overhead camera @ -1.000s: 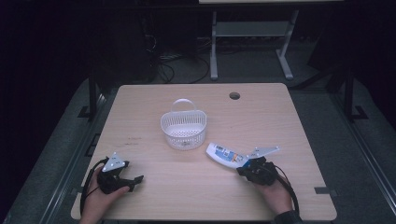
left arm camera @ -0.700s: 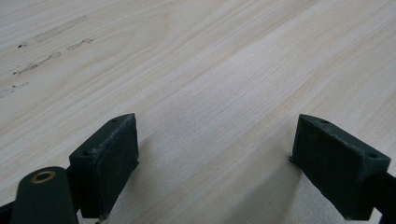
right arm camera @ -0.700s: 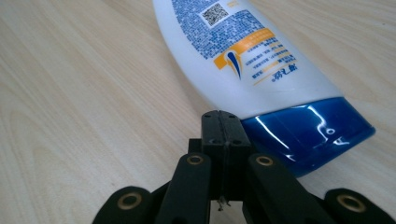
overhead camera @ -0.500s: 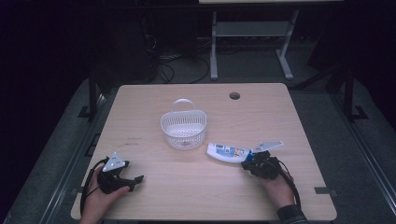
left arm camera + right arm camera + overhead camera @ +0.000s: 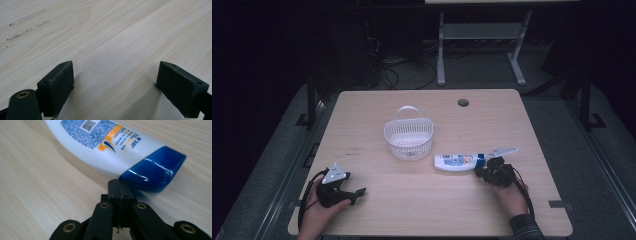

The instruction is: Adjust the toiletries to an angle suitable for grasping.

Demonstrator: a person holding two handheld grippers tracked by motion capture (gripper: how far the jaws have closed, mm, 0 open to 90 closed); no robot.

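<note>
A white bottle (image 5: 456, 162) with a blue cap (image 5: 480, 159) lies flat on the table, right of a white plastic basket (image 5: 409, 138). In the right gripper view the bottle (image 5: 107, 142) lies across the top with its cap (image 5: 155, 170) to the right. My right gripper (image 5: 119, 185) is shut with nothing between its pads, its tips at the cap's near edge. From above, the right gripper (image 5: 482, 171) sits just right of the cap. My left gripper (image 5: 357, 192) rests at the table's front left, its jaws open over bare wood (image 5: 113, 77).
The wooden table (image 5: 437, 210) has a round cable hole (image 5: 463, 102) at the back right. Faint dark marks (image 5: 27, 23) streak the wood beyond the left gripper. A metal stand (image 5: 477, 45) and cables lie on the dark floor behind.
My right gripper has slid slightly rightward along the table's front, staying by the bottle's cap. The left gripper and the bottle have stayed put.
</note>
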